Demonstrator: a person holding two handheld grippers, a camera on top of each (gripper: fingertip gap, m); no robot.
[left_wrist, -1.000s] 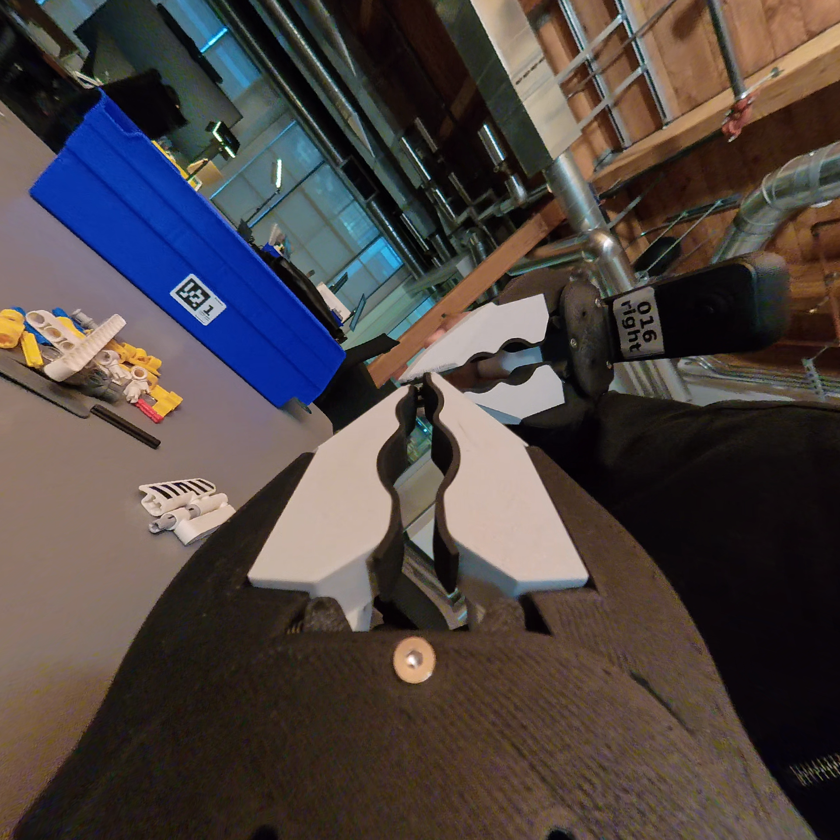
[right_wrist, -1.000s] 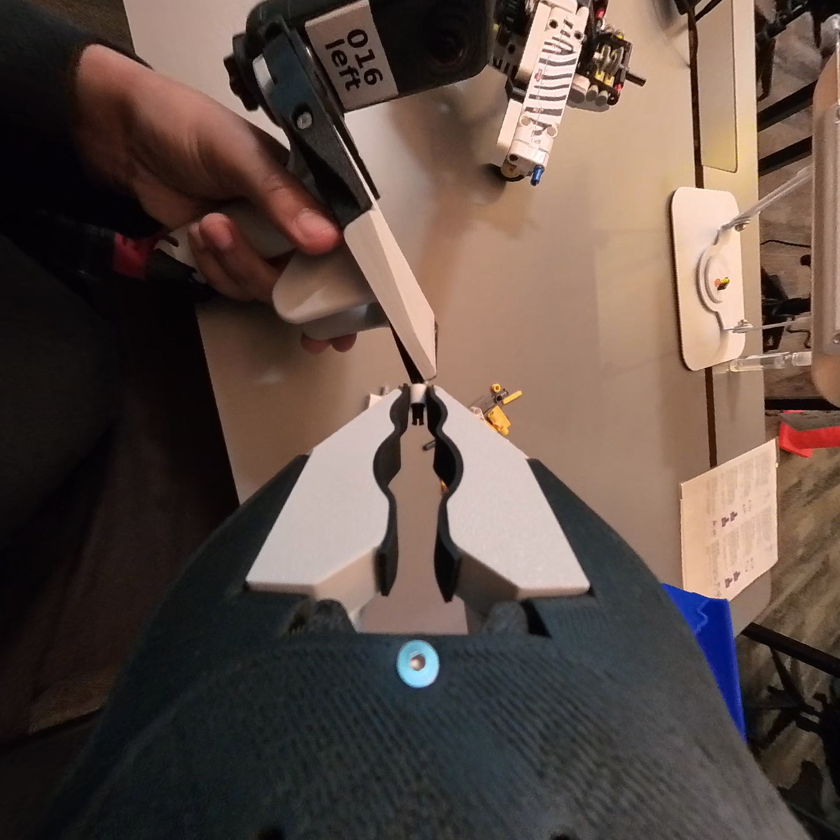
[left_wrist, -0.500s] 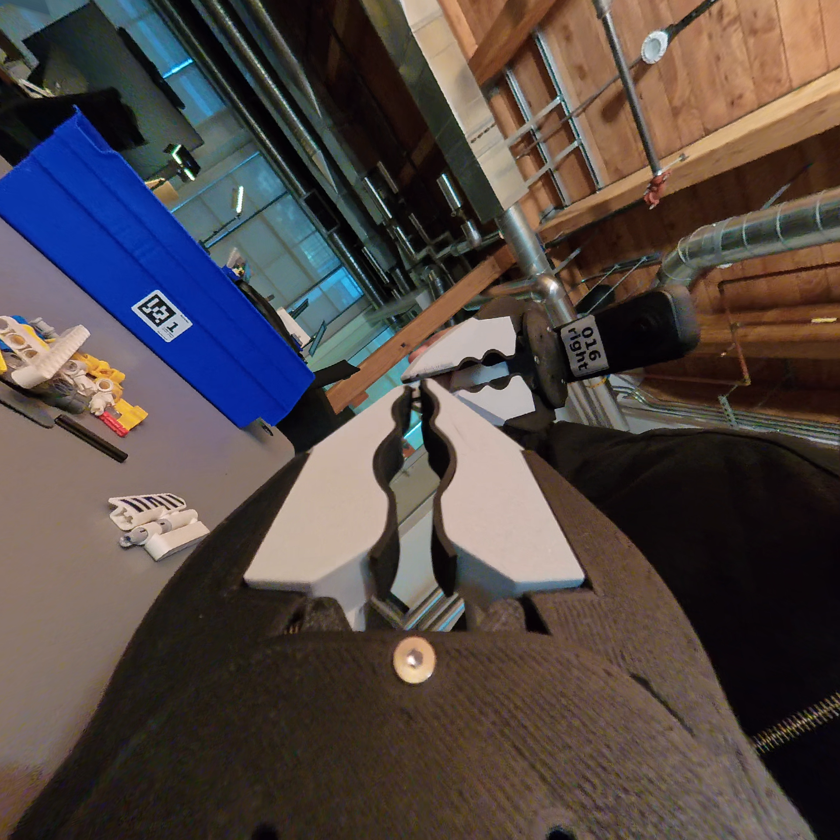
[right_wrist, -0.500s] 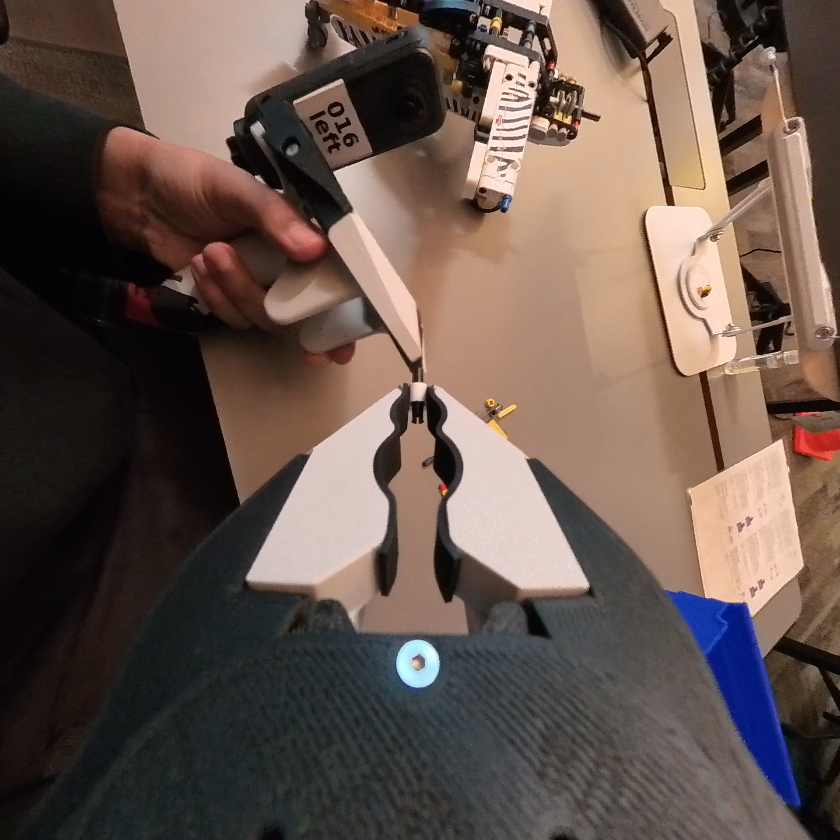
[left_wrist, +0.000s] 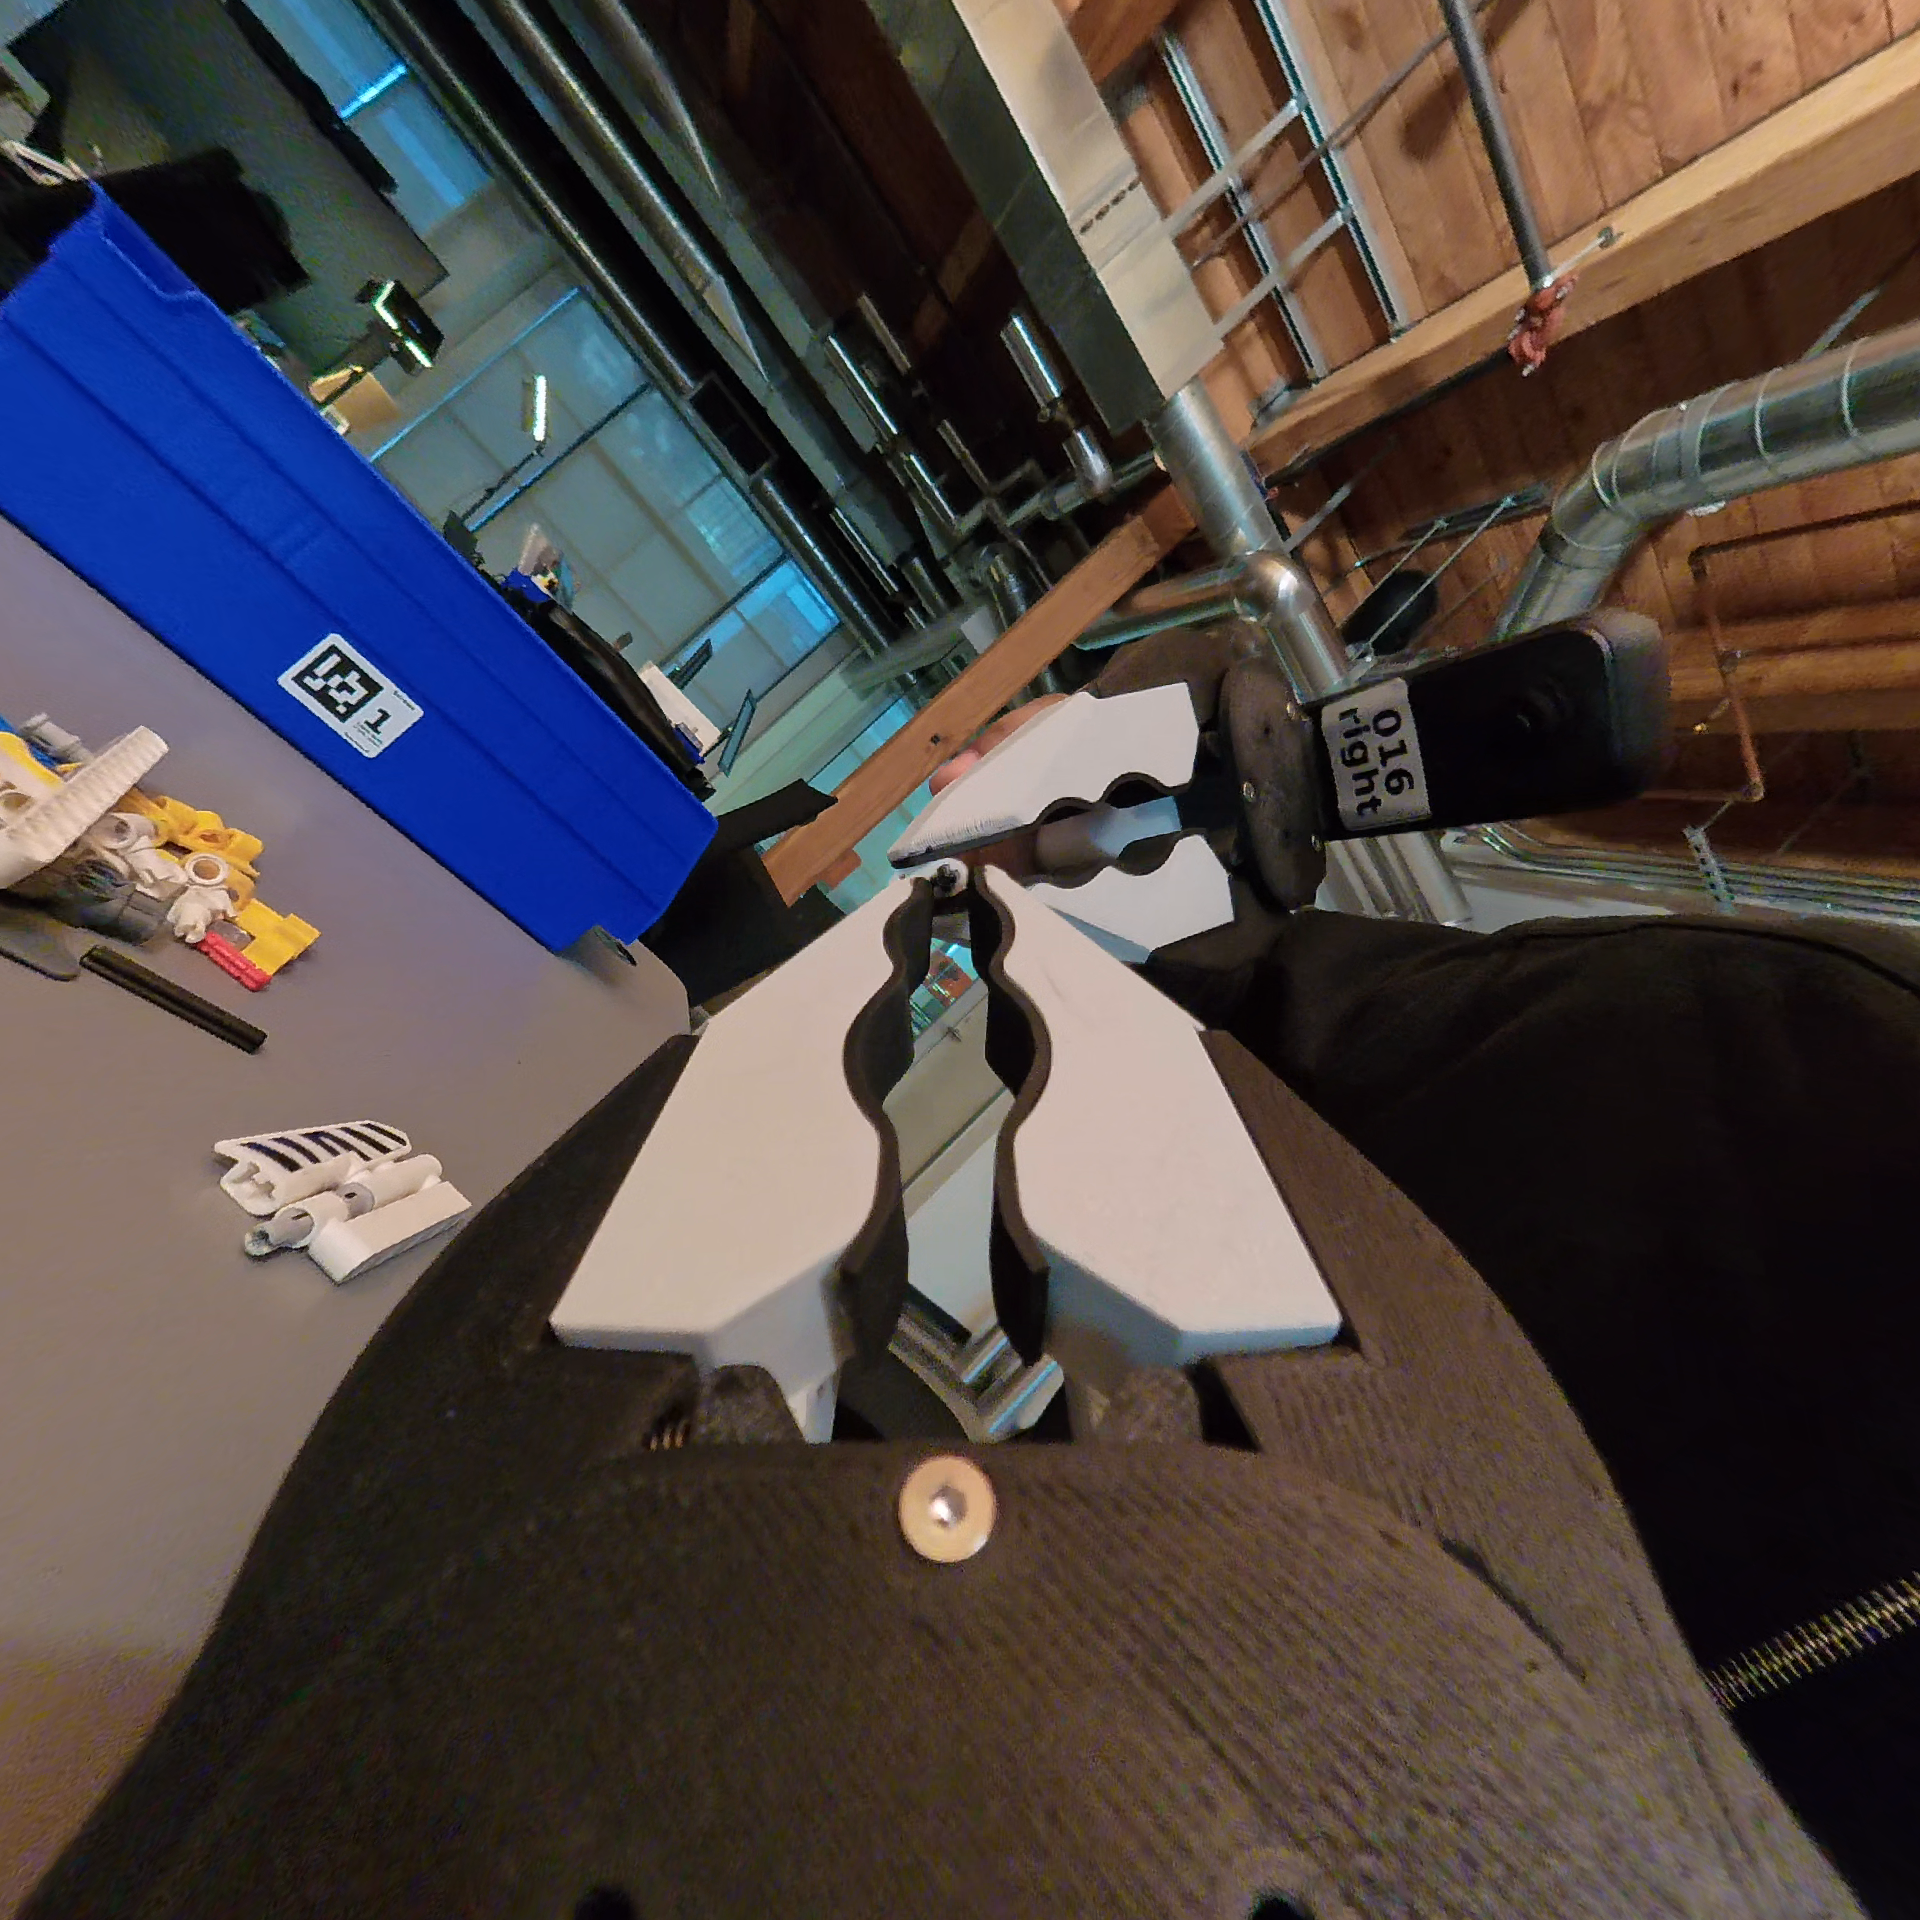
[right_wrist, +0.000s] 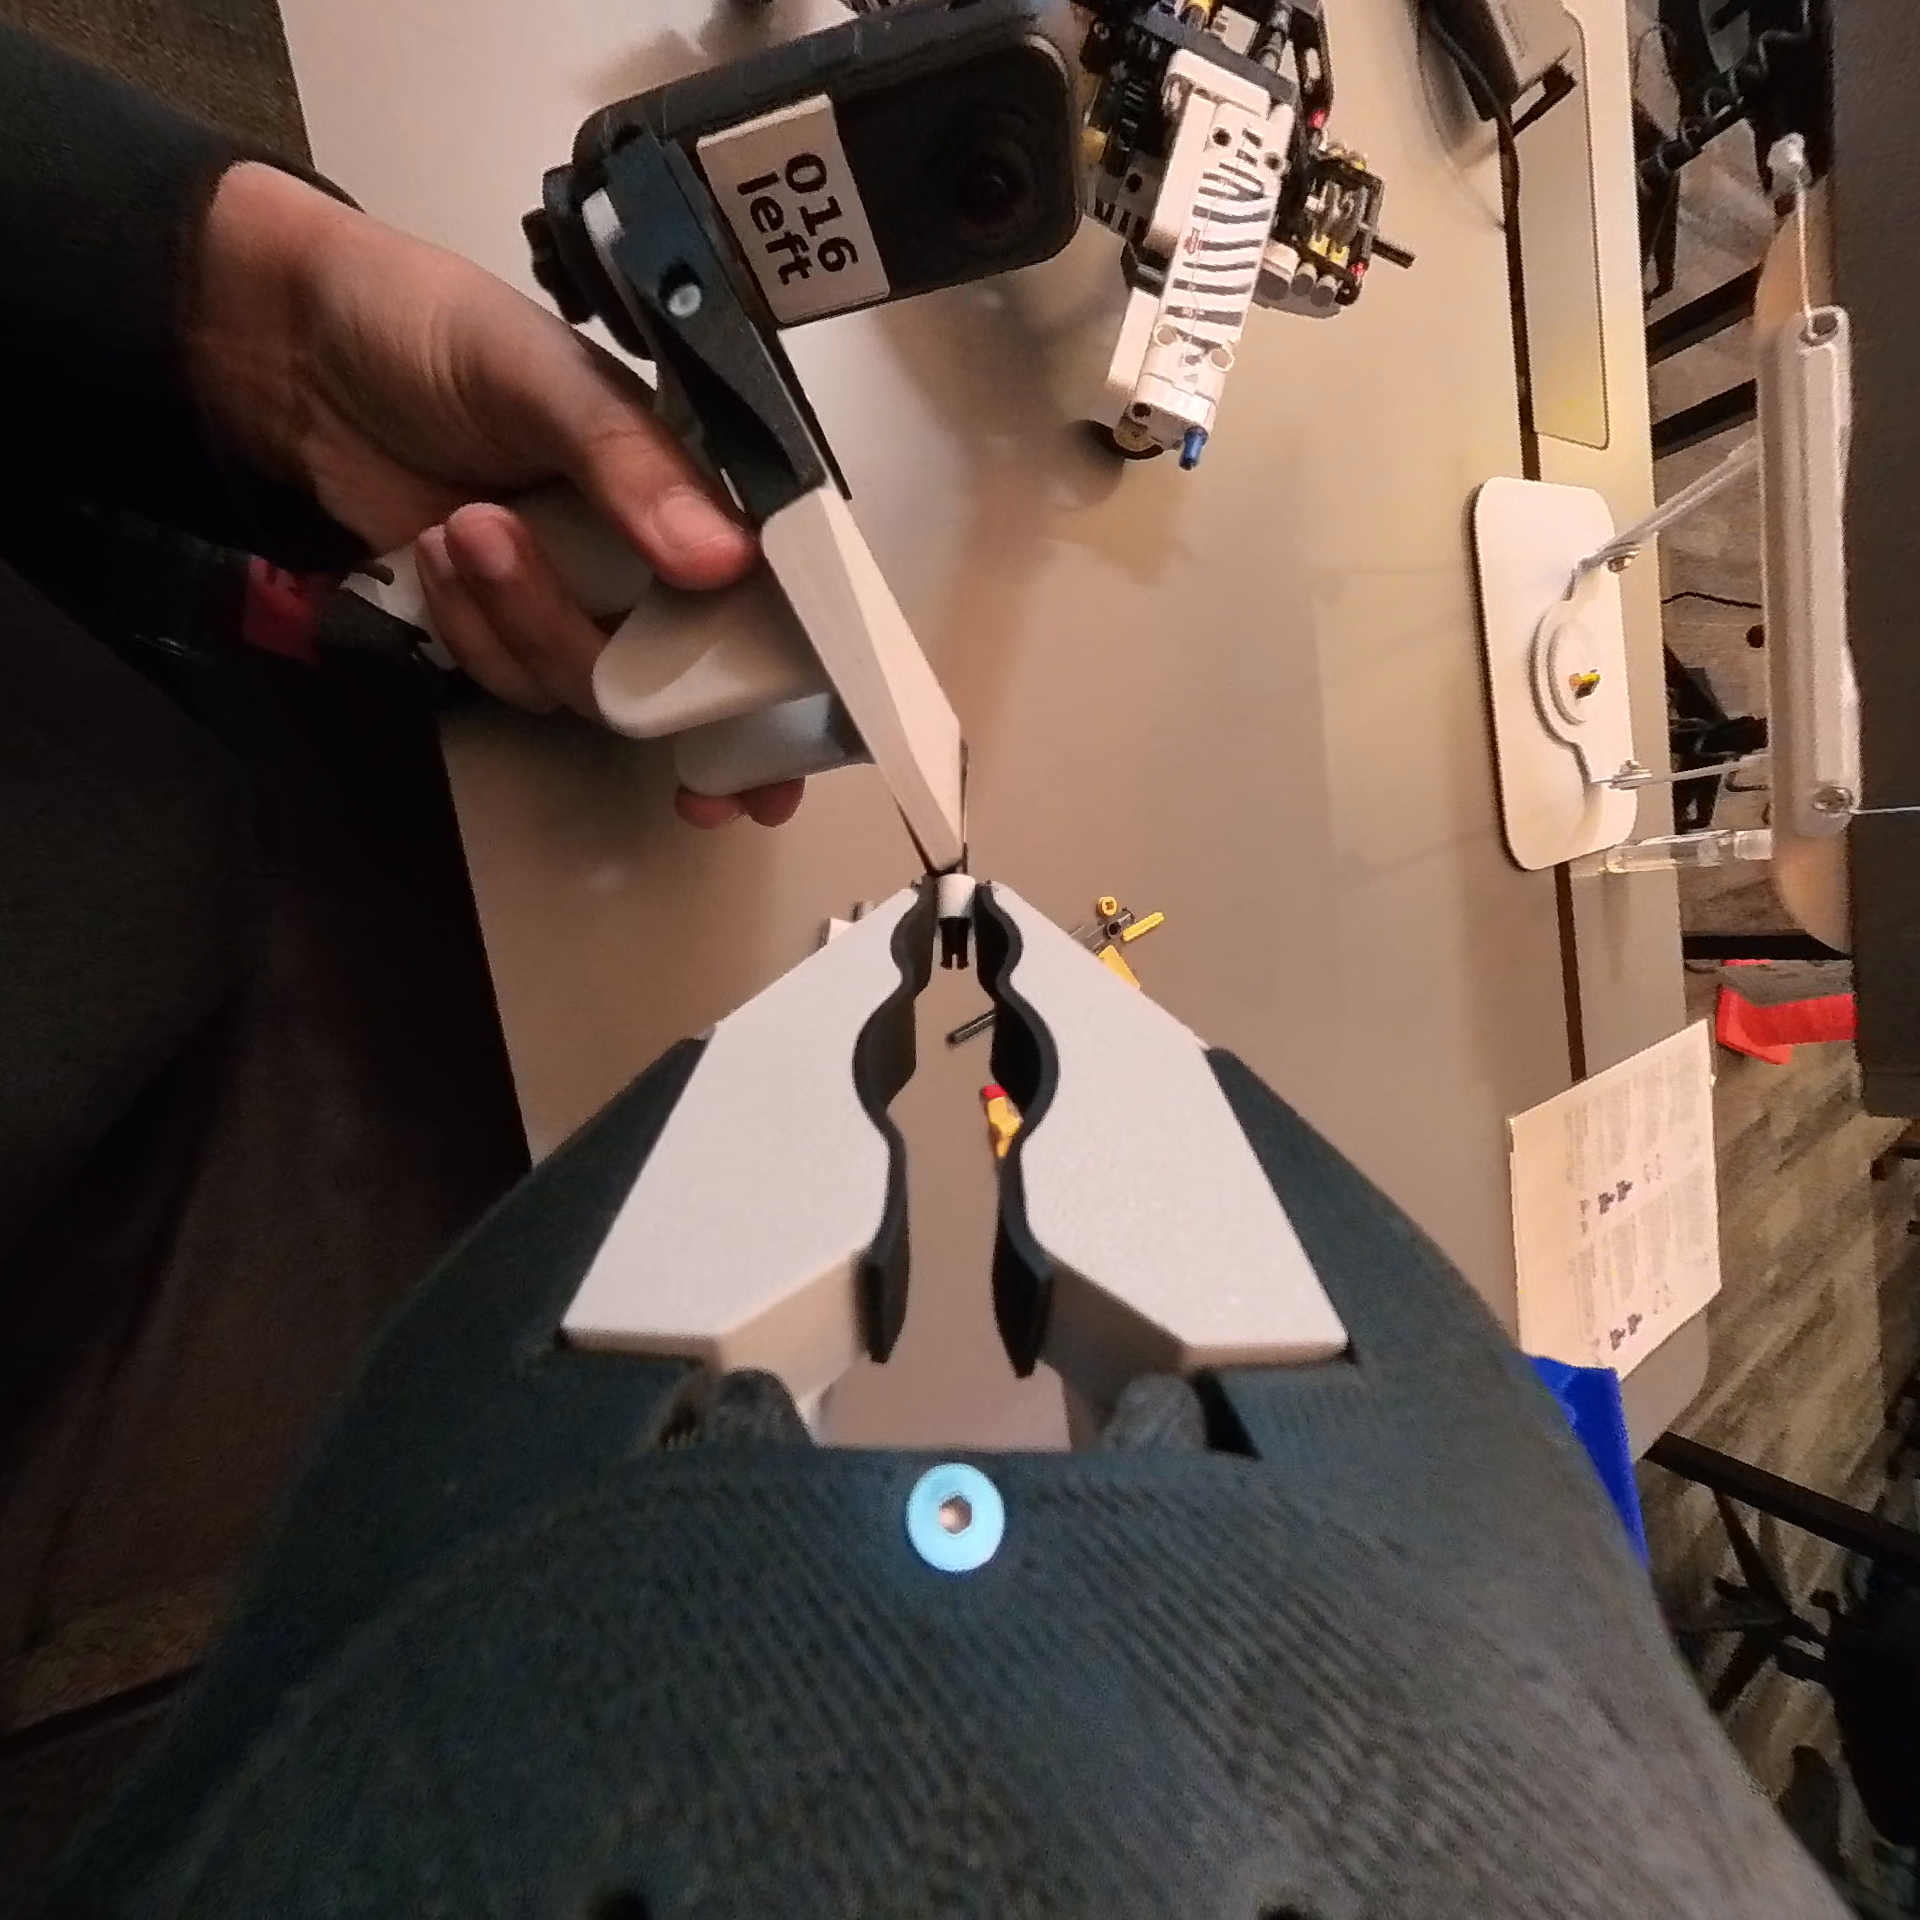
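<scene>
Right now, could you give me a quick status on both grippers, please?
Right gripper clamped on small white-and-black connector piece. Left gripper tips at that piece. Loose parts on table below.

Blue bin (left_wrist: 312, 582) cut off at the left edge, contents hidden behind its wall. Toy-brick model (right_wrist: 1216, 239) on far table partly hidden by left gripper's camera (right_wrist: 914, 197). Small parts (right_wrist: 1117, 930) beside right fingertips too small to identify.

Right gripper (right_wrist: 951, 914) pinches a small white piece with a black pin (right_wrist: 952, 909) at its fingertips. Left gripper (right_wrist: 943, 847), held by a hand (right_wrist: 436, 436), meets it from the far left, tips nearly closed. Zebra-striped brick model (right_wrist: 1210, 260) far right on the table (right_wrist: 1247, 675).
</scene>
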